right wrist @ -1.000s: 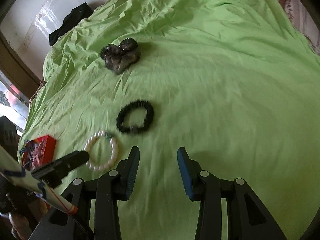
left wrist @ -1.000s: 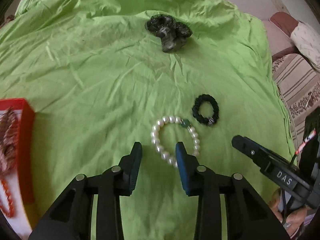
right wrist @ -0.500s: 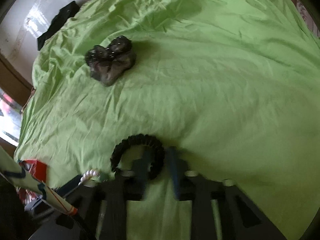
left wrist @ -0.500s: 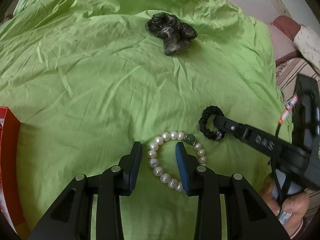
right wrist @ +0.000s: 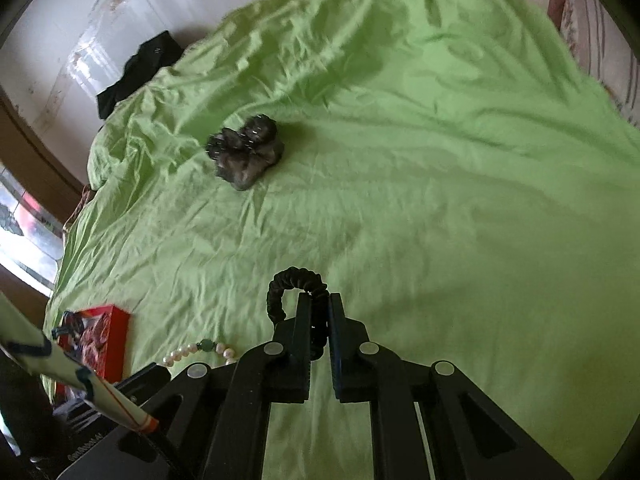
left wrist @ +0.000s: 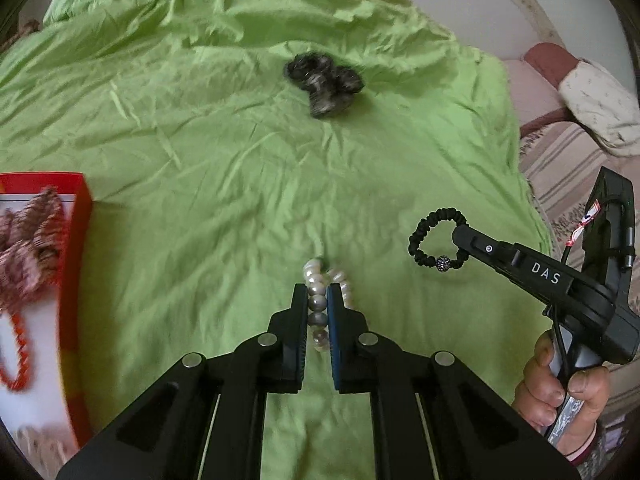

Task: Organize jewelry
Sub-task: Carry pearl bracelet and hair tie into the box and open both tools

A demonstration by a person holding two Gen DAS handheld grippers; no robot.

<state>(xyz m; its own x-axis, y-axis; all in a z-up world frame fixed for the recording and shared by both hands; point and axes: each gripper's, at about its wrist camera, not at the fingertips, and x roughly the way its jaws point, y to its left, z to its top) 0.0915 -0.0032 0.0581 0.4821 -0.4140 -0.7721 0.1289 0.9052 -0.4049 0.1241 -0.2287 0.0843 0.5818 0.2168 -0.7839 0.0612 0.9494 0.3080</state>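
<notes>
Item 1, left gripper [left wrist: 318, 300]: my jaws are pinched narrow on the pearl bracelet [left wrist: 320, 286]. A few pearls sit between the pads; the rest of the loop bunches just beyond the tips, over the green sheet [left wrist: 224, 184]. Risk: round, smooth beads can roll out of a flat pinch, and the loose part of the loop will swing if I move sharply.

Item 2, right gripper [right wrist: 319, 312]: also clamped narrow, on the black bracelet [right wrist: 292, 280]. In the left view the bracelet [left wrist: 436, 242] hangs clear of the sheet from the right gripper [left wrist: 460, 236], held by one side only. Risk: the grip is on a thin stretchy band near the tips; a tug or twist could let it slide free.

Item 3, red box [left wrist: 76, 240]: near left edge of the bed, holding an orange bead string [left wrist: 16, 356] and a pinkish woven piece. I judge this the likely destination. Risk: both grippers arriving together at one small box could collide, or a dangling loop could catch its wall and pull out of the grip.

Item 4, dark scrunchie [left wrist: 324, 80]: far middle of the sheet, untouched, well apart from both grippers. It looks soft and bulky; no hazard yet.

Item 5, sheet: heavily wrinkled. Anything dropped may lodge in a fold; pearls would show, the black bracelet less so in shadow.
</notes>
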